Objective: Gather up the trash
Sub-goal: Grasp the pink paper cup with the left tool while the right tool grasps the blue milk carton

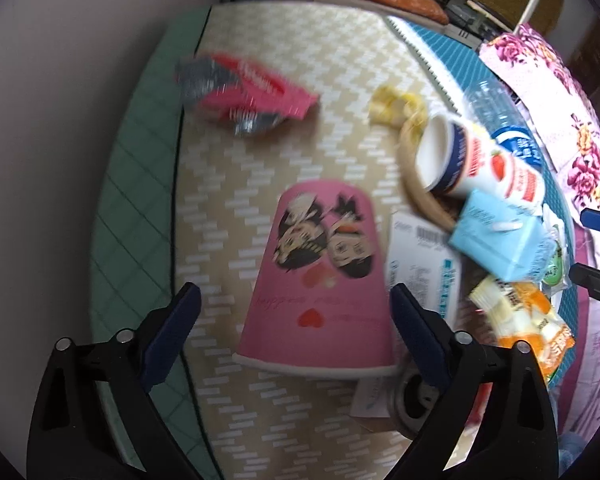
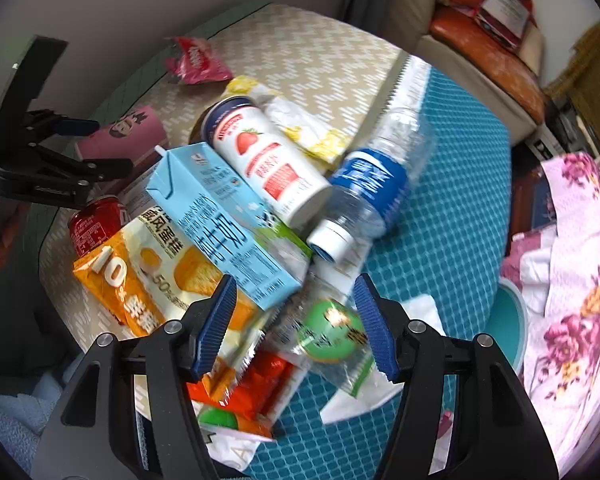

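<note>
A pink paper cup (image 1: 320,272) lies on its side on the zigzag mat (image 1: 284,40), rim toward me. My left gripper (image 1: 294,292) is open astride it; the right pad is close to the cup's side and the left pad stands well off it. My right gripper (image 2: 296,280) is open over a trash heap, with a clear wrapper bearing a green label (image 2: 328,336) between its pads and neither pad pressing on it. In the heap lie a light-blue carton (image 2: 224,220), a strawberry cup (image 2: 268,160), a water bottle (image 2: 376,184) and an orange snack bag (image 2: 148,276).
A red wrapper (image 1: 244,88) and a yellow wrapper (image 1: 396,106) lie farther back on the mat. A red can (image 2: 96,224) sits beside the snack bag. A teal mat (image 2: 452,240) borders floral fabric (image 2: 572,280) on the right. A wall (image 1: 80,120) runs along the left.
</note>
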`<state>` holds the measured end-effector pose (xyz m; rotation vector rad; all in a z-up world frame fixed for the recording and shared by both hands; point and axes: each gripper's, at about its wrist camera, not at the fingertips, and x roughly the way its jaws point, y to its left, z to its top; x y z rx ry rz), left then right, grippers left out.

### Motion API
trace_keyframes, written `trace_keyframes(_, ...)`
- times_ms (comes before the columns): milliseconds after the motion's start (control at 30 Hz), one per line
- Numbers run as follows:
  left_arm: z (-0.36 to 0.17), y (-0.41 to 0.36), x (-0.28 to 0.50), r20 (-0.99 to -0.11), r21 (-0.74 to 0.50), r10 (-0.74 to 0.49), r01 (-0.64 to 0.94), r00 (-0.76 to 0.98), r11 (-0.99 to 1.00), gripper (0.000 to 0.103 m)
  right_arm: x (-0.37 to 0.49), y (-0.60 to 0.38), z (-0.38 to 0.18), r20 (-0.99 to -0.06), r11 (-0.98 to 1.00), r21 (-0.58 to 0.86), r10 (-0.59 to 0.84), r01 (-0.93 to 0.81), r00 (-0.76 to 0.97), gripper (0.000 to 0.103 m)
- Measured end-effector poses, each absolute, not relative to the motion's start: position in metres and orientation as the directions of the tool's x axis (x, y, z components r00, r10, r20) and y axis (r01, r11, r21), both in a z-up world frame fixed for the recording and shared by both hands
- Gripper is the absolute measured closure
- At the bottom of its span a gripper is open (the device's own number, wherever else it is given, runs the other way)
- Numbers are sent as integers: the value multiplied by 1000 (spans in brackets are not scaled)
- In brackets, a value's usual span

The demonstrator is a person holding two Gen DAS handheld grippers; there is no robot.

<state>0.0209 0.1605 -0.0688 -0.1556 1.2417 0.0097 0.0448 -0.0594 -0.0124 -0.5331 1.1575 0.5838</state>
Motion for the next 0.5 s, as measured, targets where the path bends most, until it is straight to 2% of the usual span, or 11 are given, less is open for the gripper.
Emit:
trace_keyframes(67, -75, 165, 20, -939, -166, -127, -100, 319, 981, 28, 44, -51, -14, -948, 718, -80, 160, -691, 276, 44)
trace_keyframes(100, -76, 167, 18, -936, -178, -136, -105, 326, 978, 32, 43, -46, -14, -948, 704, -84, 161, -705, 274, 44)
trace_keyframes(500, -76, 185, 11, -917, -205, -155, -101, 368, 973, 32, 42, -2, -42, -965, 594, -144, 93, -791, 245, 44)
